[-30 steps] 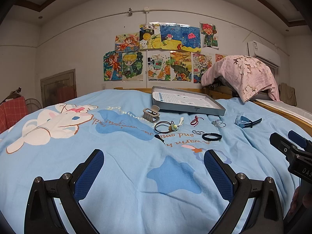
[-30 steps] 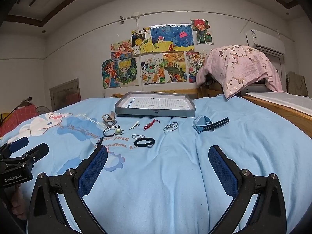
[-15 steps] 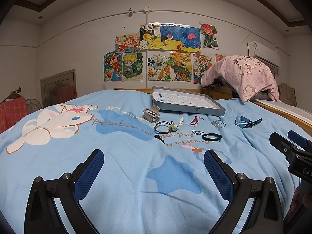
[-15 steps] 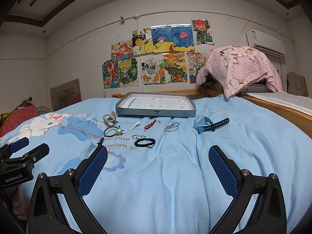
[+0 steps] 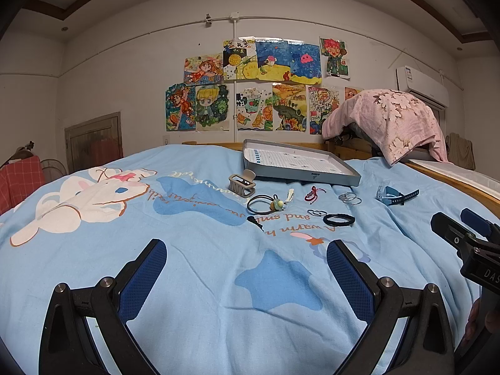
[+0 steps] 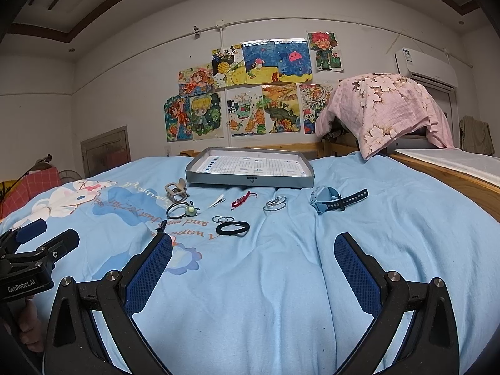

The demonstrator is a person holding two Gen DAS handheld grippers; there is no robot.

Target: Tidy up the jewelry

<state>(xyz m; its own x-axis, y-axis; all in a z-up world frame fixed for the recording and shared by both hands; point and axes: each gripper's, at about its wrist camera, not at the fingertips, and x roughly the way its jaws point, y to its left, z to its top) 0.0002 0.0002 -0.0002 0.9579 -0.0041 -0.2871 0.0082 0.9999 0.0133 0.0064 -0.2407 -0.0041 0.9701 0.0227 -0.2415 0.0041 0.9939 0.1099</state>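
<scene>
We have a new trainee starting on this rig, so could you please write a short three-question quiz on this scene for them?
1. True or false: the grey tray already holds some of the jewelry.
2. Which item lies farthest to the right on the blue bedspread?
A. the blue watch
B. the black hair tie
C. the red string bracelet
3. Fill in: the jaws of the left gripper and the right gripper are both ____.

Key:
1. False; only its printed grid liner shows, and every piece lies on the bedspread in front of it.
2. A.
3. Open, with nothing between them.
</scene>
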